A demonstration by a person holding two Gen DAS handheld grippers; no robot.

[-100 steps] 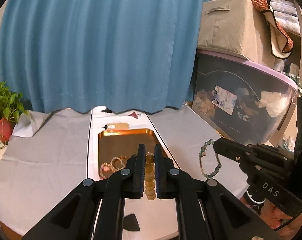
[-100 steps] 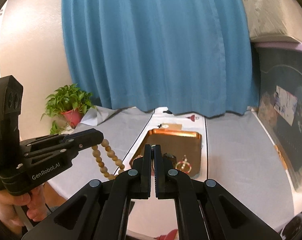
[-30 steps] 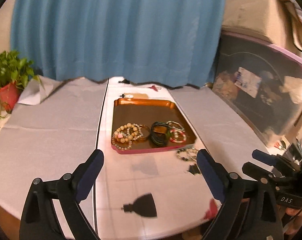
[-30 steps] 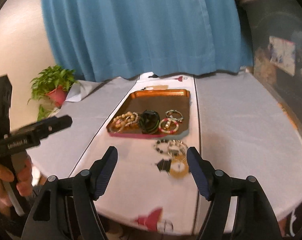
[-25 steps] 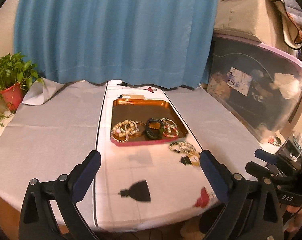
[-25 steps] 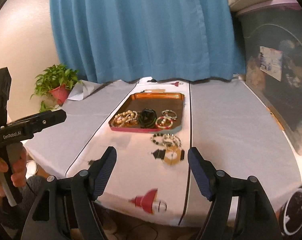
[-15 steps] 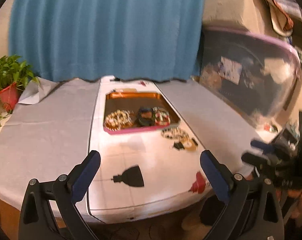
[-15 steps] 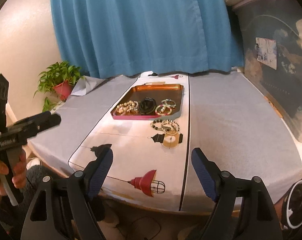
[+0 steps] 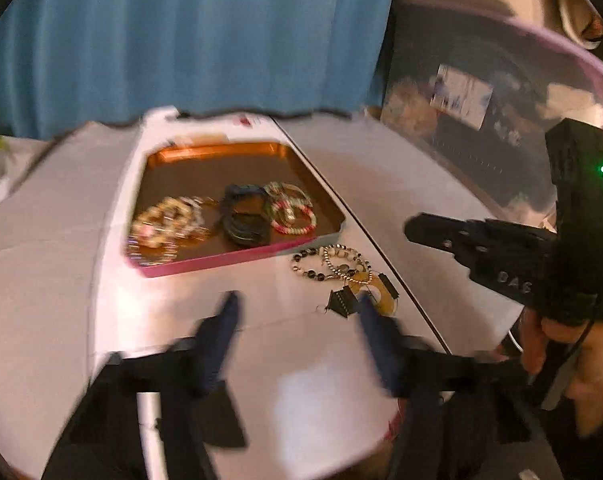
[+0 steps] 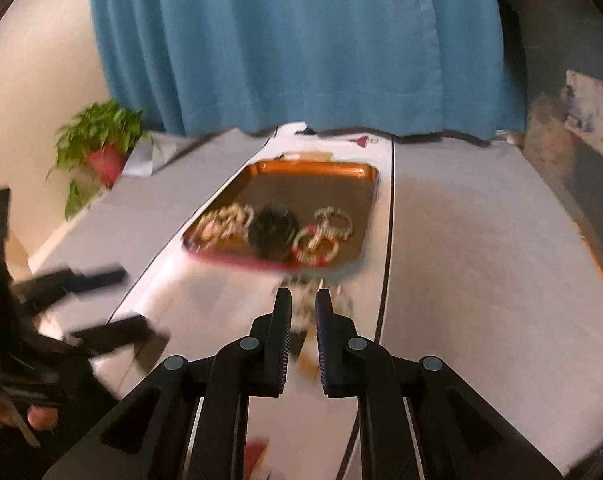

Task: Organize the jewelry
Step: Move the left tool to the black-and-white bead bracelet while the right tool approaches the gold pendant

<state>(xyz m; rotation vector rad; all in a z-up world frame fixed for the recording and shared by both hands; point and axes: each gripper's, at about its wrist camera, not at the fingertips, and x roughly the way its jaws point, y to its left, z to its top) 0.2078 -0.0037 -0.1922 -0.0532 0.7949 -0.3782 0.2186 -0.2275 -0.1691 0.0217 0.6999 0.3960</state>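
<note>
Since half a second ago both grippers have come down and in toward the table, and the tray looms larger in both views; the jaws of each have just been closing, with nothing between them.

In the left wrist view, the left gripper [image 9: 295, 312] is blurred, its two dark fingers standing partly apart over bare white cloth, gripping nothing. Beyond them the copper tray [image 9: 237, 152] with a pink near edge sits on the white table runner [image 9: 301, 360]. Inside it lie pale beaded bracelets [image 9: 165, 226] at the left, a black bracelet [image 9: 243, 220] in the middle and red-and-white bracelets [image 9: 291, 210] at the right. Just outside the tray's near right corner, on the runner, lies a small heap of black-and-white beaded bracelets [image 9: 329, 264]. At the right, a hand [image 9: 573, 348] holds the right gripper [image 9: 411, 228], whose tip looks narrow, near that heap but apart from it. A blue curtain [image 9: 181, 40] hangs behind.

In the right wrist view, the right gripper [image 10: 303, 300] has its jaws drawn close with a thin gap left, empty. The loose bracelets [image 10: 313, 292] show blurred beyond the tips. The tray [image 10: 313, 170] lies farther on. At the left, the left gripper [image 10: 117, 300] appears with fingers parted, and a potted plant [image 10: 99, 140] stands far left.
</note>
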